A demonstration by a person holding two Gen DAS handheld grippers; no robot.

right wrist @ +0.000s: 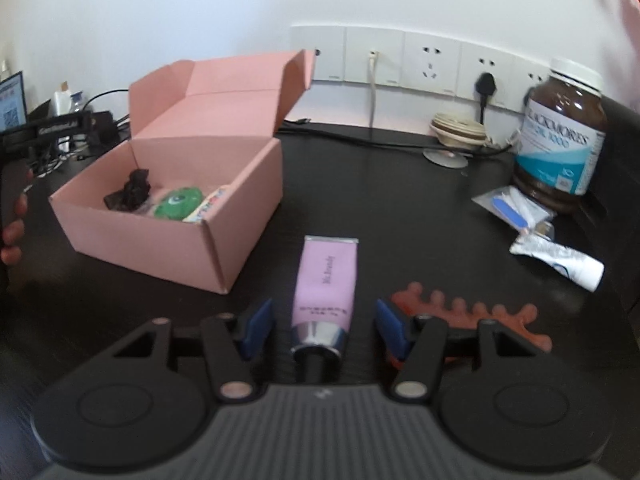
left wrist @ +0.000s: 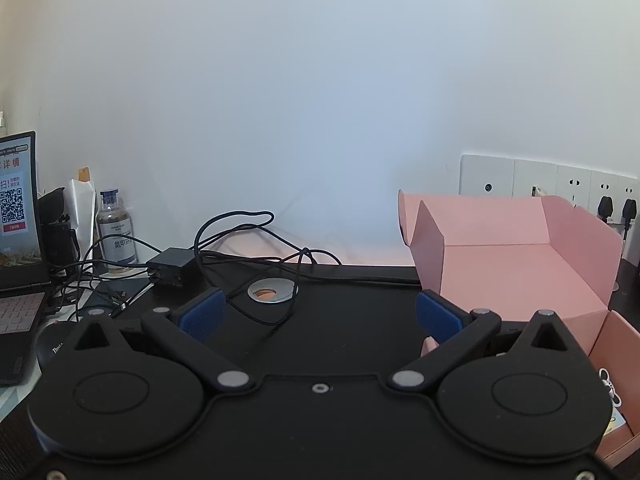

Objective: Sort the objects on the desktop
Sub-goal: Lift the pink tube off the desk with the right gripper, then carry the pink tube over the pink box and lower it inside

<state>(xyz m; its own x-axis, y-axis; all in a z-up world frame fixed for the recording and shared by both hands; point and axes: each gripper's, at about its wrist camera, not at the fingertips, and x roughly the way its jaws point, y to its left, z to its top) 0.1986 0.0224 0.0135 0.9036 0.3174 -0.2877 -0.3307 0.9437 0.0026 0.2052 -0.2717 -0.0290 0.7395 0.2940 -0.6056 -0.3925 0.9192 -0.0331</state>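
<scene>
Pink box (right wrist: 168, 236) left, coral comb (right wrist: 472, 312) right of tube (right wrist: 326, 280).

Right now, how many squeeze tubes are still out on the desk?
2. The pink tube lies between the right gripper fingers, untouched; the white crumpled tube lies far right, below the brown bottle. Others could hide inside the pink box.

Open laptop (left wrist: 16, 216), black power adapter (left wrist: 170, 266) with tangled cables (left wrist: 240, 240), wall sockets (right wrist: 400, 60)
</scene>
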